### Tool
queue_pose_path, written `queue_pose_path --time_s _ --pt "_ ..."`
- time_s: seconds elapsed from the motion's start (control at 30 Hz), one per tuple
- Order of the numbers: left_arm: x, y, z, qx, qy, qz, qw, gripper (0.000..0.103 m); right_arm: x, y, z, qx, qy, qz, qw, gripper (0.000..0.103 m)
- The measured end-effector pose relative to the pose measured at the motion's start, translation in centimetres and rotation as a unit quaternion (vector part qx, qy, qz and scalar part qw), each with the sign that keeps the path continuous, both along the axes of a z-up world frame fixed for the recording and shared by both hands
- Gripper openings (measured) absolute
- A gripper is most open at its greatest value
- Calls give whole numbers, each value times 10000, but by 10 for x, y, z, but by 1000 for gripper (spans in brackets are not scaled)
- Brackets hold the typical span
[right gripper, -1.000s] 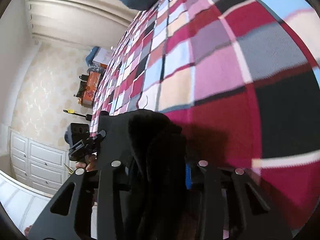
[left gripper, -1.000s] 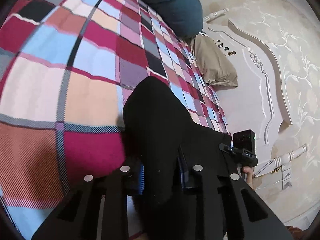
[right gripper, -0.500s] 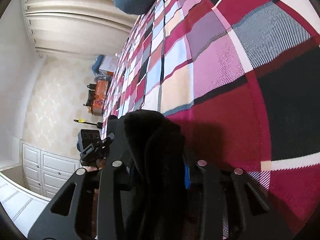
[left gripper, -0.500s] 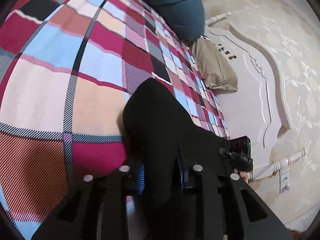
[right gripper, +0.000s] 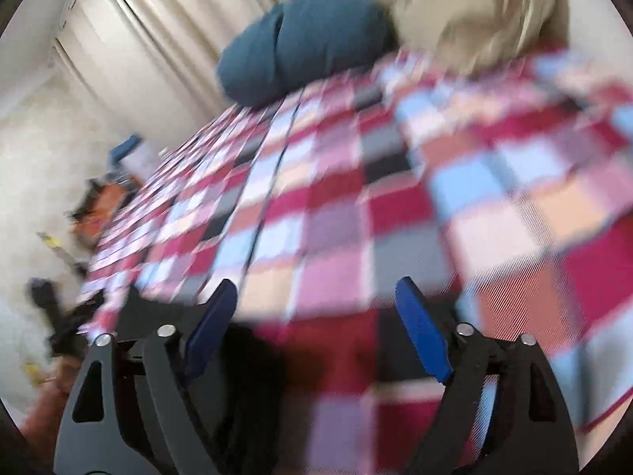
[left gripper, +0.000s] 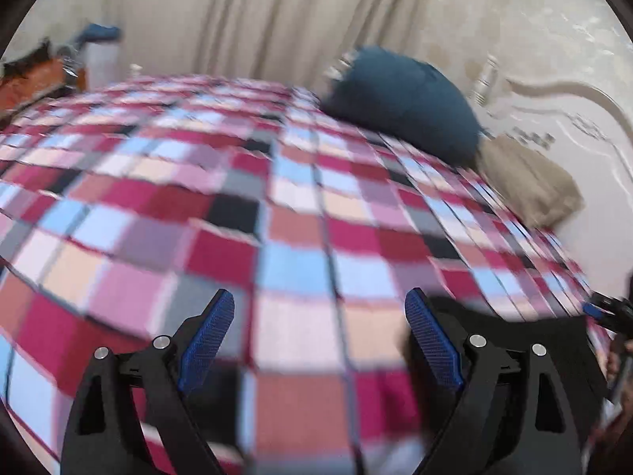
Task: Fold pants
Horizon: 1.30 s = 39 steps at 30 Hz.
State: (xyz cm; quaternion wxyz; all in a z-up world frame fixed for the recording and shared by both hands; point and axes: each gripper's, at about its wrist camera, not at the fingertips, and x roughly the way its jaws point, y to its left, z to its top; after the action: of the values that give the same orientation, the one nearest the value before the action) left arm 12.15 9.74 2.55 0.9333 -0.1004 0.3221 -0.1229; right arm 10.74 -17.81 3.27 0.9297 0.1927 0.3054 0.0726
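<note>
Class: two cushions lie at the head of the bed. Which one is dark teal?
The rounded bulky cushion, farther along the checked blanket toward the curtains. The other cushion, beside it, is flatter and beige.

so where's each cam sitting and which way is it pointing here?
Left wrist: on the left gripper, looking along its open fingers across the plaid bedspread toward the curtain; the other gripper's tip shows at the right edge.
Right wrist: on the right gripper, jaws open, looking over the bedspread; black pants low in frame.
Shared: bedspread, blue pillow, tan pillow, curtain.
</note>
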Motion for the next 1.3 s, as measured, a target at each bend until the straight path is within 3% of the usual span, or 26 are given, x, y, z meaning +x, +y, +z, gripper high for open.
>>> queue_pose_path --time_s 0.1,0.23,0.33,0.43,0.5,0.67,0.8,0.97,1.3 --pt "33 10 -2 144 -198 384 9990 87 34 -11 9 -612 -235 -345 9973 88" --pt "82 31 -13 85 -135 1060 9942 87 78 -19 15 -1499 -593 -687 9845 90" --pt "109 43 -29 112 347 1396 9895 87 112 -25 13 -1796 -713 -797 9779 91" --pt "120 54 -48 -71 887 1459 9853 89 137 -33 5 -1811 -693 -945 9765 94" --pt "120 51 -48 -13 896 1388 9863 93 150 -39 -8 -1792 -507 -1124 9761 95" --pt "125 31 -53 713 1119 1391 9814 98 188 -54 -47 -1431 874 -823 9824 101" --pt "130 14 -57 1440 1259 1466 9705 99 196 -37 -50 -2018 1107 -887 9691 101" --pt "130 21 -59 1274 1266 1447 9730 99 195 -36 -50 -2033 1106 -889 9688 101" --pt "131 18 -58 1372 1286 1456 9713 99 196 -35 -50 -2069 1119 -893 9678 101"
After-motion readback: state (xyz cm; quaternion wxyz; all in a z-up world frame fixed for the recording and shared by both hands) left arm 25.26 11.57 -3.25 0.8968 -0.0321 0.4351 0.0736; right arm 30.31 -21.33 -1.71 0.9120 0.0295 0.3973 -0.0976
